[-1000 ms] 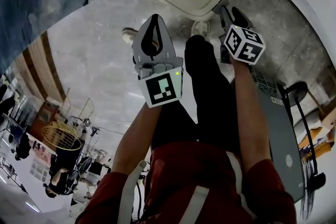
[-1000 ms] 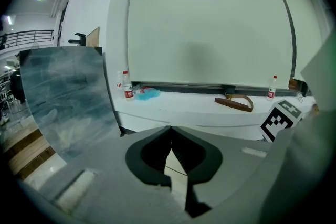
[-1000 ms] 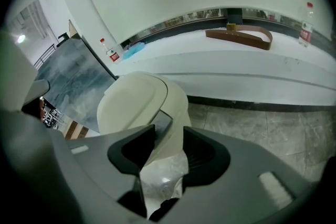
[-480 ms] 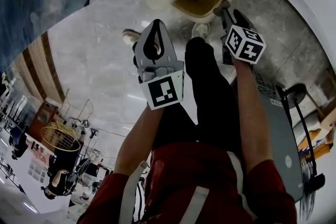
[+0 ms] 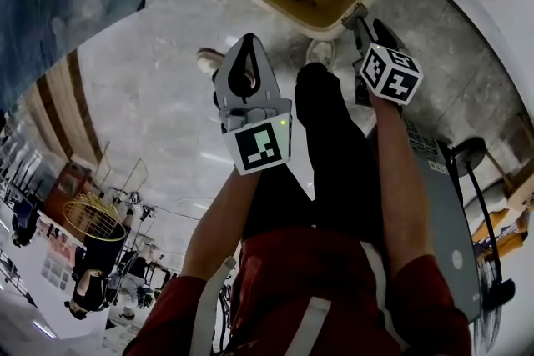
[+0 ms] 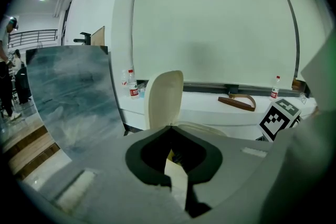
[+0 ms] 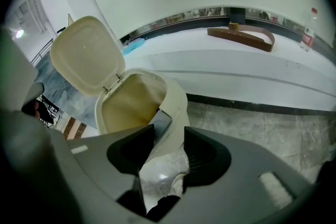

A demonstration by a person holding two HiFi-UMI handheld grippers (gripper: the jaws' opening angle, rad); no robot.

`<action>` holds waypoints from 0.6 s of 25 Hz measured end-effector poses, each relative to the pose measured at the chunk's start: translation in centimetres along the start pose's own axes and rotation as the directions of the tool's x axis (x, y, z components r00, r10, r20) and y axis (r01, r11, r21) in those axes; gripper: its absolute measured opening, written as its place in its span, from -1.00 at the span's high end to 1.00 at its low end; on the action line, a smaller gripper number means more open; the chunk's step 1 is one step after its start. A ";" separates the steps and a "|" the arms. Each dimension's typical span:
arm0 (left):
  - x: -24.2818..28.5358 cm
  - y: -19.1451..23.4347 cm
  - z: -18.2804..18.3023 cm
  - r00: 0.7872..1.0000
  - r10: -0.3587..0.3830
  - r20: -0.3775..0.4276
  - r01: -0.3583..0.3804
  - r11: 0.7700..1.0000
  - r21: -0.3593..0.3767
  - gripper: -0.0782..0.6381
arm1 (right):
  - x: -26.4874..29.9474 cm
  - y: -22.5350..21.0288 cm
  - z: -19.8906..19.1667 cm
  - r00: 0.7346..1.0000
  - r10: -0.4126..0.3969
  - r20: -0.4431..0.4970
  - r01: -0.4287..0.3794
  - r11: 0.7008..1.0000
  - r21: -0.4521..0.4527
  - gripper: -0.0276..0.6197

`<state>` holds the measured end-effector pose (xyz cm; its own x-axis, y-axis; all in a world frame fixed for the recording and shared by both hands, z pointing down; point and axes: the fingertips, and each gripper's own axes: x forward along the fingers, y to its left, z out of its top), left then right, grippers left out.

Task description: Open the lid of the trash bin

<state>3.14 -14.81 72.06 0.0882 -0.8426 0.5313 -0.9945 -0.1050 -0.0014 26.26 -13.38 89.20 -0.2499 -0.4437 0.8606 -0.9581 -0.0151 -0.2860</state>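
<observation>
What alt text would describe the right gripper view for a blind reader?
A cream trash bin stands open on a grey floor, its lid raised. The right gripper holds nothing, its fingers apart in front of the bin.

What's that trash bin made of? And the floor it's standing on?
Trash bin: looks like plastic, cream and smooth with a soft sheen. Its raised lid is one thin moulded piece on small hinges.
Floor: probably polished stone or marble-look tile. It is grey with cloudy veins, faint seams and glossy reflections. I can't tell real stone from tile.
</observation>
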 end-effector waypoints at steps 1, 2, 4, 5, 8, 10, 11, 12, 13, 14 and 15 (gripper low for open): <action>0.0 0.0 0.0 1.000 0.000 0.001 0.000 1.000 0.002 0.77 | 0.0 0.0 0.0 1.000 0.000 0.000 0.000 1.000 0.000 0.36; -0.1 0.0 0.1 1.000 0.000 0.004 0.000 1.000 0.003 0.77 | 0.0 0.0 0.0 1.000 0.000 -0.001 0.000 1.000 -0.003 0.36; -0.2 -0.1 0.2 1.000 -0.002 0.007 0.002 1.000 0.003 0.77 | 0.0 0.0 0.0 1.000 -0.004 -0.003 0.003 1.000 -0.009 0.37; -0.2 -0.1 0.3 1.000 -0.004 0.007 0.004 1.000 0.004 0.77 | 0.0 0.0 0.0 1.000 -0.007 -0.004 0.007 1.000 -0.009 0.37; -0.4 0.1 0.8 1.000 -0.005 0.010 0.005 1.000 0.005 0.77 | 0.0 0.1 0.2 1.000 -0.019 -0.002 0.019 1.000 0.006 0.38; -0.7 0.1 1.4 1.000 -0.006 0.021 0.006 1.000 0.007 0.77 | -0.2 0.2 0.2 1.000 -0.027 -0.001 0.027 0.999 0.036 0.39; -0.9 0.1 1.8 1.000 -0.008 0.026 0.008 1.000 0.007 0.77 | -0.4 0.2 0.2 1.000 -0.031 -0.006 0.031 0.998 0.053 0.39; -1.0 0.1 2.2 0.999 -0.011 0.031 0.011 1.000 0.008 0.77 | -0.5 0.2 0.0 0.999 -0.033 -0.018 0.034 0.997 0.069 0.39; -1.2 0.2 2.6 0.999 -0.015 0.036 0.014 1.000 0.009 0.77 | -0.8 0.3 -0.3 0.999 -0.033 -0.038 0.036 0.996 0.080 0.39; -1.4 0.3 3.0 0.999 -0.017 0.041 0.017 1.000 0.011 0.77 | -1.1 0.4 -0.6 0.998 -0.037 -0.060 0.042 0.996 0.085 0.39; -1.6 0.5 3.4 0.999 -0.019 0.045 0.019 1.000 0.014 0.77 | -1.7 0.5 -1.0 0.996 -0.046 -0.077 0.052 0.995 0.081 0.40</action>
<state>2.75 -15.35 68.32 0.1099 -0.8632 0.4927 -0.9917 -0.1283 -0.0035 26.06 -11.74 88.02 -0.2160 -0.3724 0.9026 -0.9553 -0.1106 -0.2743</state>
